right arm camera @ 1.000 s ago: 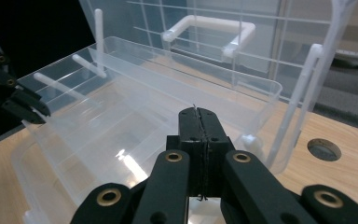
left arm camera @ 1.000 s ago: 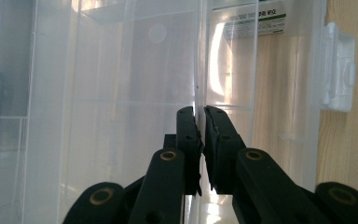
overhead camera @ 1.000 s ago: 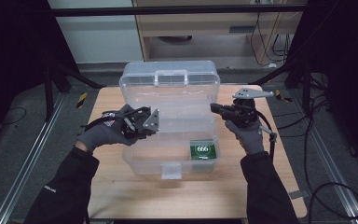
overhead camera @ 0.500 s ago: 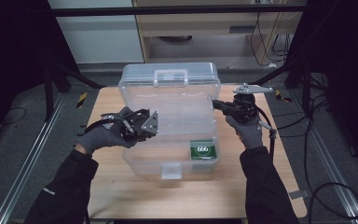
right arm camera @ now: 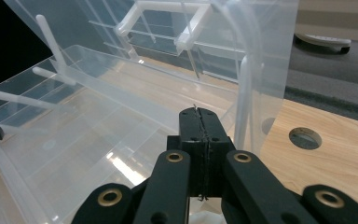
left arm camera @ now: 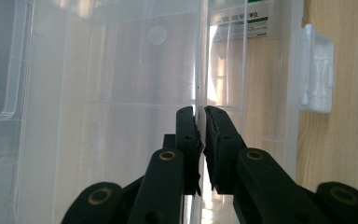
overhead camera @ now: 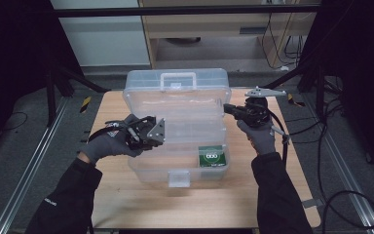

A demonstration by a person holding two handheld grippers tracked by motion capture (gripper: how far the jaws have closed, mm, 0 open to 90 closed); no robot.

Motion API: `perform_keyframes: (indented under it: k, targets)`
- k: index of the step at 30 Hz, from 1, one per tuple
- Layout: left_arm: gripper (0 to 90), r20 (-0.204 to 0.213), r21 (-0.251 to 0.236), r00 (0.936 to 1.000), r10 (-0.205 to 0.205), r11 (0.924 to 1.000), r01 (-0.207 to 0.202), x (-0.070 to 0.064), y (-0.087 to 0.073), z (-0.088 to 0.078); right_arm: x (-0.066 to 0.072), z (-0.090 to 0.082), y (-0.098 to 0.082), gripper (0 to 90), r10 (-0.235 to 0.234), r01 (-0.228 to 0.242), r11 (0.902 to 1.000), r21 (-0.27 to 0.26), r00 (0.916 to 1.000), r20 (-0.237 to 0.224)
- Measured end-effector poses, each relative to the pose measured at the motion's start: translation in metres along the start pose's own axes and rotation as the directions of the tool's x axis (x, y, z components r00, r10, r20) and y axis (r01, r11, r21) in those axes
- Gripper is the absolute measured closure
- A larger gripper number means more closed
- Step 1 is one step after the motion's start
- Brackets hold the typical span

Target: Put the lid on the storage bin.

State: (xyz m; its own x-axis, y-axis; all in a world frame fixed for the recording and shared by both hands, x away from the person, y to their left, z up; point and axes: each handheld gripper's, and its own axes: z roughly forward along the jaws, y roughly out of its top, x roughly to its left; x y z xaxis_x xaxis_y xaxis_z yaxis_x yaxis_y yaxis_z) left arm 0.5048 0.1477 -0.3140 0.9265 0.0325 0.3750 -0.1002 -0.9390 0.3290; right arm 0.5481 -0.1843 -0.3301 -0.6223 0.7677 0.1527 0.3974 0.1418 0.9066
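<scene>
In the high view, the print on the small green-labelled card [overhead camera: 211, 157] inside the clear plastic storage box [overhead camera: 175, 127] is too small to read. The jaw tips of the left black two-jaw gripper [overhead camera: 161, 133] are hidden behind its own grey plate and the box wall. In the left gripper view, the white-and-green label [left arm camera: 240, 19] is cut by the top edge, perhaps the same card. The person's sleeves run off the bottom edge.

No legible text, even on green label [overhead camera: 212, 157].
</scene>
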Motion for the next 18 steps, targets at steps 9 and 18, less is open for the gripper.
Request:
perform_keyframes:
  k: [9, 18]
  targets:
    - [83.1, 0.021, -0.010, 0.9998, 0.002, 1.0000, -0.002, -0.0055, -0.0020, 0.0028, 0.0001, -0.0003, -0.0010, 90.0, 0.001, -0.001, 1.0000, 0.006, 1.0000, 0.001]
    - [71.5, 0.011, -0.051, 0.9994, -0.032, 0.9982, 0.033, -0.0072, -0.0052, 0.0065, 0.0025, -0.0009, -0.0023, 90.0, -0.007, 0.007, 0.9998, 0.016, 0.9999, -0.014]
